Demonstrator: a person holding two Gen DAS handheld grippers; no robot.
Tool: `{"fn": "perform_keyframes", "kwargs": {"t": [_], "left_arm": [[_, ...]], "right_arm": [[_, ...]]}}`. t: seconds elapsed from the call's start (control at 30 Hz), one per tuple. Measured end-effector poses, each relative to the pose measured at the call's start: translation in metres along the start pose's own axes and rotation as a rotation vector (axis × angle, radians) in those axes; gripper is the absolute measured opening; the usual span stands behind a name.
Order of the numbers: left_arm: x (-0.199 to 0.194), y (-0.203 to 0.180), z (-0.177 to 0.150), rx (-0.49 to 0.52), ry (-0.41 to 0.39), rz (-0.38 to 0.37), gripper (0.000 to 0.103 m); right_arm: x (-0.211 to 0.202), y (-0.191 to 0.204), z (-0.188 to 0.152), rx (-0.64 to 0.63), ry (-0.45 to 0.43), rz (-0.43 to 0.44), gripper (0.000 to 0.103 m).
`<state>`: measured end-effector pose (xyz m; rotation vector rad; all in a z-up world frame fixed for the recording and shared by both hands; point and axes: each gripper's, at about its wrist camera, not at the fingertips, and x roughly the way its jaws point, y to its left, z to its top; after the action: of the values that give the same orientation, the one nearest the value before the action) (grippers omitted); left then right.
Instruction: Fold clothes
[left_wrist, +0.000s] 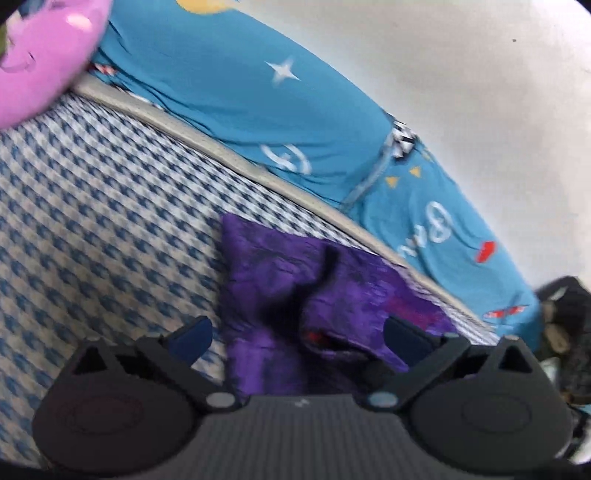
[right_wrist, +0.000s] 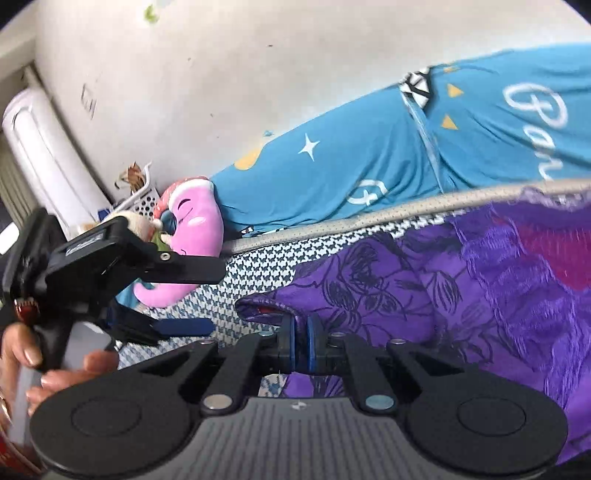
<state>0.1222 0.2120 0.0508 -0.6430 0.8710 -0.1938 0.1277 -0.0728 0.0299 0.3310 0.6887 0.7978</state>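
A purple embroidered garment (left_wrist: 288, 280) lies on the blue-and-white houndstooth bed cover (left_wrist: 103, 206). In the left wrist view my left gripper (left_wrist: 297, 338) is open just above the cloth's near end, which lies between the fingers without being pinched. In the right wrist view the purple garment (right_wrist: 424, 288) spreads to the right, and my right gripper (right_wrist: 299, 334) is shut on its rolled near edge. The left gripper (right_wrist: 199, 299) shows there too, held in a person's hand (right_wrist: 33, 365) at the left, its jaws apart.
A blue printed quilt (left_wrist: 229, 96) runs along the white wall behind the bed's piped edge (left_wrist: 207, 144). A pink plush toy (right_wrist: 192, 221) lies at the bed's end, with a white air conditioner (right_wrist: 44, 147) and a basket of clutter behind it.
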Motion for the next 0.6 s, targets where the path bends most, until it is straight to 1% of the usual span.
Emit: {"fn": "perform_keyframes", "kwargs": {"t": [0.07,0.17,0.33,0.4,0.5,0.57,0.6], "left_arm": [[0.005,-0.005,-0.005,-0.007,0.027,-0.047,0.103],[0.015,-0.014,-0.014,-0.013,0.054,-0.077,0.103],[0.03,-0.027,-0.023,-0.017,0.077,-0.081,0.103],[0.035,-0.031,-0.025,-0.025,0.078,-0.081,0.103],[0.043,-0.035,-0.026,-0.025,0.076,-0.061,0.103],[0.048,-0.038,-0.028,-0.029,0.079,-0.047,0.1],[0.051,-0.038,-0.029,-0.032,0.084,-0.041,0.096]], "right_arm": [[0.0,0.001,0.0,-0.004,0.003,-0.013,0.009],[-0.004,0.001,0.002,-0.003,-0.001,-0.017,0.009],[-0.006,0.001,0.004,0.007,-0.018,-0.01,0.009],[-0.006,0.003,0.002,0.001,-0.011,-0.005,0.009],[-0.006,0.007,0.0,-0.026,0.002,-0.017,0.009],[-0.006,0.009,-0.001,-0.041,0.006,-0.023,0.009],[-0.007,0.009,-0.001,-0.047,0.005,-0.025,0.009]]}}
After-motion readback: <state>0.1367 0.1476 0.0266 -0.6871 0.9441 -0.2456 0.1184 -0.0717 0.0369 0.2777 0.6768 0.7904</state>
